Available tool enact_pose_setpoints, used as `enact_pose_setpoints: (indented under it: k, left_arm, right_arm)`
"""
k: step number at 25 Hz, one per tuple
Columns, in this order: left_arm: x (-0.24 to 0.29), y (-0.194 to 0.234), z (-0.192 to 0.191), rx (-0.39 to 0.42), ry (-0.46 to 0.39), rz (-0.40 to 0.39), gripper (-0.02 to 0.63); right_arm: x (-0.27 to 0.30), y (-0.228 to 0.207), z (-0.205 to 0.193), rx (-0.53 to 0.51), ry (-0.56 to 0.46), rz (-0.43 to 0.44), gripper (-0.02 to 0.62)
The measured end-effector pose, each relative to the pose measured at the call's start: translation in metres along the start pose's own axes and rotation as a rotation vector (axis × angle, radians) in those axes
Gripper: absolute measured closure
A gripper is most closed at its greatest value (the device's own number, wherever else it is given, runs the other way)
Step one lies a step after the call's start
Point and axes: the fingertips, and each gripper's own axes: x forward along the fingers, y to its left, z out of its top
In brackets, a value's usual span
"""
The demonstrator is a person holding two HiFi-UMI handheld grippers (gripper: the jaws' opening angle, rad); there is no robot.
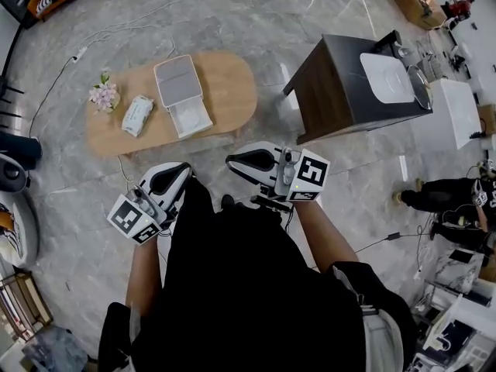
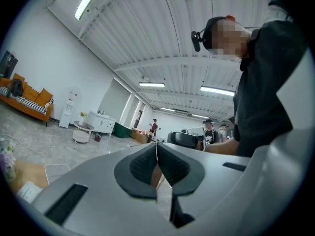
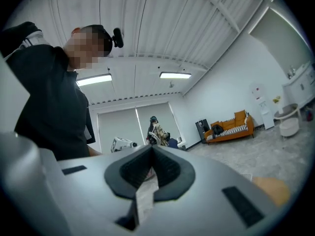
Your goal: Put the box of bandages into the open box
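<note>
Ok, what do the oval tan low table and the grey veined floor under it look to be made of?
The oval tan table looks like light wood or wood veneer, matt: warm even colour, no glare. The grey floor looks like polished stone or marble-look tile: pale veins, faint sheen. Which, I cannot tell.

Bright, even light from ceiling strip lights (image 2: pixel 89 0); fisheye edges bend and darken.

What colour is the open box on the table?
The open box is white; head view shows it best.
</note>
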Motion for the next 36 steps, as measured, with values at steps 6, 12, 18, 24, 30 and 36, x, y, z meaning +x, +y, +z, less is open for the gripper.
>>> enact_pose_setpoints:
  k: [6, 12, 18, 24, 30, 36]
  left_arm:
    - [0.006, -0.034, -0.024, -0.030, 0.034, -0.019, 0.589]
    - [0.015, -0.044, -0.021, -0.021, 0.050, -0.047, 0.589]
    - [0.021, -0.046, -0.020, -0.034, 0.044, -0.062, 0.589]
    - [0.022, -0.049, -0.019, -0.038, 0.052, -0.062, 0.589]
    - [0.027, -0.051, -0.024, -0.048, 0.063, -0.061, 0.589]
    - [0.028, -0.049, -0.033, -0.061, 0.079, -0.055, 0.589]
  right_arm:
    - [-0.015, 0.025, -0.008, -0.007, -0.012, 0.025, 0.584]
    - [-0.024, 0.031, -0.003, -0.011, -0.052, 0.006, 0.584]
    - [-0.033, 0.024, -0.003, -0.004, -0.047, -0.042, 0.584]
    - [-0.036, 0.023, -0.001, -0.028, -0.018, -0.058, 0.584]
    - [-0.036, 0.021, -0.002, -0.021, -0.018, -0.055, 0.584]
    - [-0.039, 0.017, -0.008, -0.012, -0.013, -0.053, 0.584]
